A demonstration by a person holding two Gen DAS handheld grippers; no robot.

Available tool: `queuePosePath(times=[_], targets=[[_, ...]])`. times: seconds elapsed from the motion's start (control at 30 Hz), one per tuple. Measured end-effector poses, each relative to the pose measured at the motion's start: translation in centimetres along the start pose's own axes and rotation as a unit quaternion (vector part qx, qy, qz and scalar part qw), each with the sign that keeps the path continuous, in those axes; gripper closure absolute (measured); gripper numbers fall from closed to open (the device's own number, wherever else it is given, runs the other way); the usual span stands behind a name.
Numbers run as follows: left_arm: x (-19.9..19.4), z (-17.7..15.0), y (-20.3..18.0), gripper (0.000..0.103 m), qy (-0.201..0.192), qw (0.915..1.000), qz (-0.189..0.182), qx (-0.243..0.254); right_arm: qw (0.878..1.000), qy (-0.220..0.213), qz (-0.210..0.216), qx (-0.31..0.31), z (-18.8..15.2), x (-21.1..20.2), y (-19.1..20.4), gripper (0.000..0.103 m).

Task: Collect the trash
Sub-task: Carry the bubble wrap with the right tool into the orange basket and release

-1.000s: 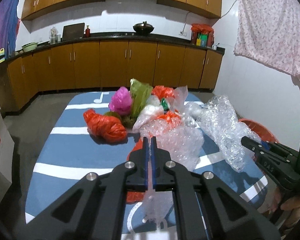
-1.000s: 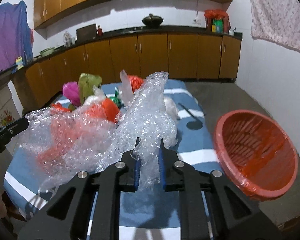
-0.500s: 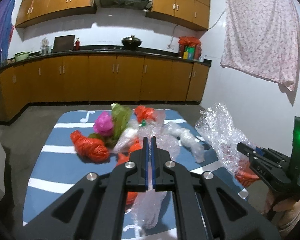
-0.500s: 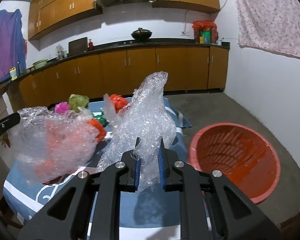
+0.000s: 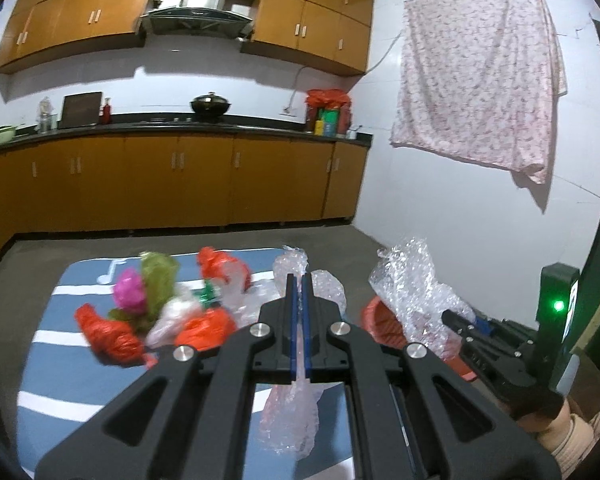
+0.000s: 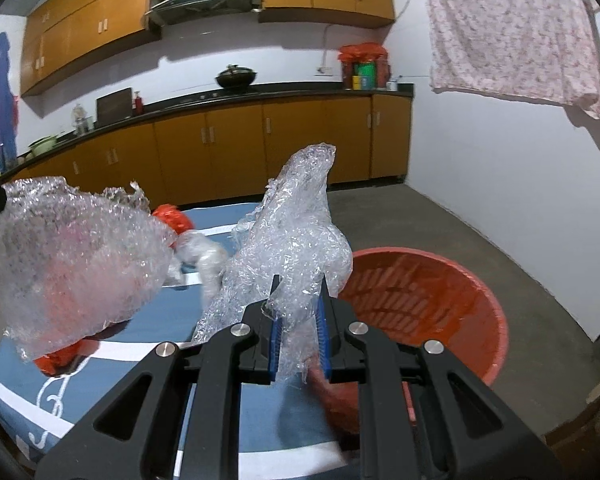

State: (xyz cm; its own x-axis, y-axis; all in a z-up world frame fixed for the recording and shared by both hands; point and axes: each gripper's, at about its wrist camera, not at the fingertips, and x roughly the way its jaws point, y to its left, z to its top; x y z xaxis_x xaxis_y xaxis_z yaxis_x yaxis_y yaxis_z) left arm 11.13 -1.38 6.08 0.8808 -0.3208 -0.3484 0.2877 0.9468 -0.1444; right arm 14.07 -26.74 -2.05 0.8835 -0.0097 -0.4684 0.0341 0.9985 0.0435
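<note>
Blue cloth with white stripes covers the table [image 5: 60, 368]; trash sits bunched toward its far edge. Left to right in the left wrist view: red bag [image 5: 108, 336] nearest the left edge, pink bag [image 5: 129, 289] and green bag [image 5: 160, 276] behind it, white bag [image 5: 170, 314], second red bag [image 5: 206, 326], third red bag [image 5: 216, 262] at the far edge. Left gripper [image 5: 299, 280] is closed, jaws pinched flat on a sheet of bubble wrap [image 5: 292, 420] that hangs below the fingers, above the table's near edge. Right of the table, a red basket [image 5: 380, 322] stands on the floor just off the right edge. Right gripper [image 6: 298, 280] is clamped on a second, bulkier wad of bubble wrap [image 6: 296, 236], which rises above the fingers; in the right wrist view it sits over the table's right edge, beside the basket rim [image 6: 496, 312]. Basket interior looks empty. Person's hand [image 5: 556, 428] shows under the right gripper, far right of the left wrist view.
</note>
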Motion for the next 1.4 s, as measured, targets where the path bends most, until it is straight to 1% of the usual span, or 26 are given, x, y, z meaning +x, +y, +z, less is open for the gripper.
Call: queuePosePath(times=[0.13,0.33,0.47,0.57,0.73,0.83,0.87,0.9,0.93,0.97,1.0,1.03,1.1,1.2,1.23,1.27,1.3,1.33,1.37,1.4], targets=[[2.1,0.4,-2.5,0.099,0.004,0.9995,-0.030,0.001,1.000,0.004,-0.029,0.012,-0.2,0.0,-2.3,0.087],[5.7,0.5,-6.8,0.099,0.013,0.9969,-0.074,0.023,0.997,0.017,-0.063,0.037,-0.6,0.5,-5.6,0.087],[8.4,0.2,-9.4,0.099,0.024,0.9943,-0.099,0.031,0.995,0.024,-0.080,0.051,-1.0,1.0,-7.5,0.087],[10.8,-0.3,-11.0,0.099,0.040,0.9921,-0.114,0.035,0.994,0.028,-0.090,0.058,-1.0,1.5,-8.4,0.087],[14.1,-1.5,-12.4,0.099,0.064,0.9896,-0.125,0.032,0.992,0.032,-0.099,0.071,-0.9,2.5,-9.9,0.087],[15.8,-1.7,-13.2,0.099,0.070,0.9893,-0.123,0.034,0.992,0.032,-0.100,0.076,-1.0,3.0,-10.4,0.087],[16.2,-1.6,-13.4,0.099,0.071,0.9892,-0.123,0.034,0.991,0.032,-0.101,0.078,-1.1,3.0,-10.3,0.084],[16.7,-1.6,-13.6,0.097,0.073,0.9891,-0.124,0.033,0.992,0.031,-0.096,0.081,-1.2,3.2,-10.3,0.081],[17.0,-1.6,-13.7,0.089,0.074,0.9889,-0.125,0.031,0.992,0.032,-0.096,0.082,-1.2,3.4,-10.5,0.070],[17.4,-1.7,-13.7,0.082,0.078,0.9887,-0.125,0.028,0.991,0.032,-0.095,0.083,-1.3,3.5,-10.8,0.057],[17.6,-1.7,-13.7,0.069,0.079,0.9889,-0.123,0.027,0.992,0.031,-0.094,0.084,-1.3,3.5,-10.8,0.052],[17.7,-1.8,-13.5,0.061,0.079,0.9894,-0.120,0.024,0.992,0.028,-0.094,0.084,-1.6,3.3,-10.7,0.048],[17.9,-2.0,-13.1,0.056,0.082,0.9898,-0.115,0.018,0.992,0.029,-0.097,0.080,-1.9,3.0,-10.6,0.047],[17.5,-2.1,-11.8,0.048,0.089,0.9908,-0.102,0.008,0.991,0.031,-0.104,0.080,-2.2,2.6,-11.1,0.040],[17.2,-2.1,-11.4,0.044,0.087,0.9915,-0.096,0.007,0.990,0.030,-0.111,0.080,-2.6,2.1,-11.0,0.037],[16.8,-2.1,-10.9,0.041,0.085,0.9925,-0.088,0.009,0.990,0.030,-0.114,0.080,-2.6,2.0,-11.1,0.033],[16.2,-2.2,-10.3,0.034,0.081,0.9938,-0.075,0.011,0.989,0.029,-0.120,0.079,-2.9,1.5,-10.9,0.030],[15.6,-2.3,-9.7,0.029,0.077,0.9949,-0.063,0.014,0.989,0.028,-0.122,0.078,-2.9,1.3,-10.8,0.026],[15.2,-2.4,-9.3,0.027,0.075,0.9956,-0.055,0.015,0.989,0.026,-0.125,0.075,-3.0,1.0,-10.6,0.022],[14.5,-2.7,-8.7,0.023,0.073,0.9962,-0.044,0.018,0.989,0.024,-0.125,0.072,-3.0,0.8,-10.3,0.020]])
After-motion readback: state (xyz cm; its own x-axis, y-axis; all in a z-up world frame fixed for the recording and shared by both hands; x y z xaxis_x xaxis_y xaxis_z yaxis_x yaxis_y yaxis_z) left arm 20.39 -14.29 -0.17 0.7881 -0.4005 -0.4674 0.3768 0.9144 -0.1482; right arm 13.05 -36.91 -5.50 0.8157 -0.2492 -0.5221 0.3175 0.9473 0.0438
